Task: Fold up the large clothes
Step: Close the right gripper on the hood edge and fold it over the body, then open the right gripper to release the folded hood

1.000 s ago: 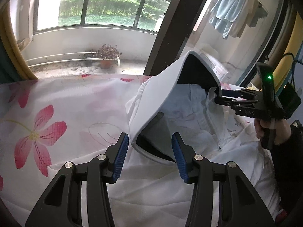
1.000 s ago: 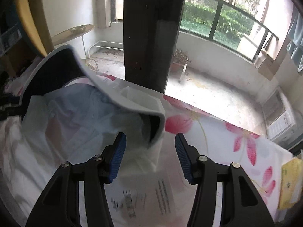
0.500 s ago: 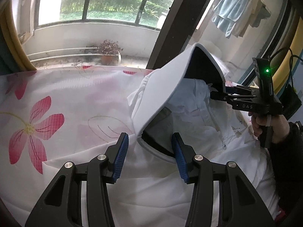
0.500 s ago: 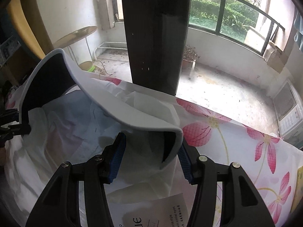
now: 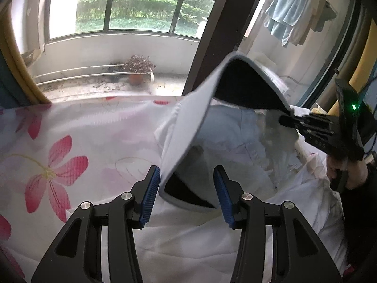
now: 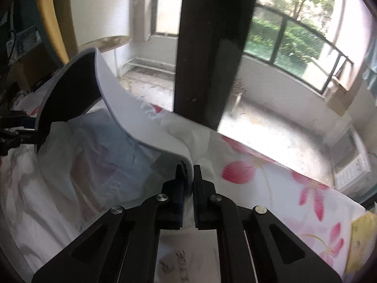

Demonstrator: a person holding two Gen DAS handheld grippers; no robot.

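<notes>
A bendy board (image 5: 193,127), pale grey on one side and black on the other, arches over a white garment (image 5: 238,141) spread on a flowered sheet (image 5: 70,141). My left gripper (image 5: 187,193) is open, and the board's near end lies between its blue pads. In the right wrist view my right gripper (image 6: 188,172) has its jaws closing, the pads pinching the other edge of the board (image 6: 117,108) above the garment (image 6: 94,162). The right gripper (image 5: 285,118) also shows in the left wrist view, held by a hand (image 5: 346,172). The left gripper (image 6: 23,127) appears at the far left edge.
A printed sheet of paper (image 6: 183,259) lies under the right gripper. A dark window post (image 6: 207,47) stands just behind the bed, with a balcony and a potted plant (image 5: 139,68) beyond. A yellow packet (image 6: 362,235) sits at the sheet's right edge.
The right gripper moved forward over the board's edge and its jaws came together on it. The board's arch has risen and bent more sharply. The left gripper stayed put, jaws unchanged.
</notes>
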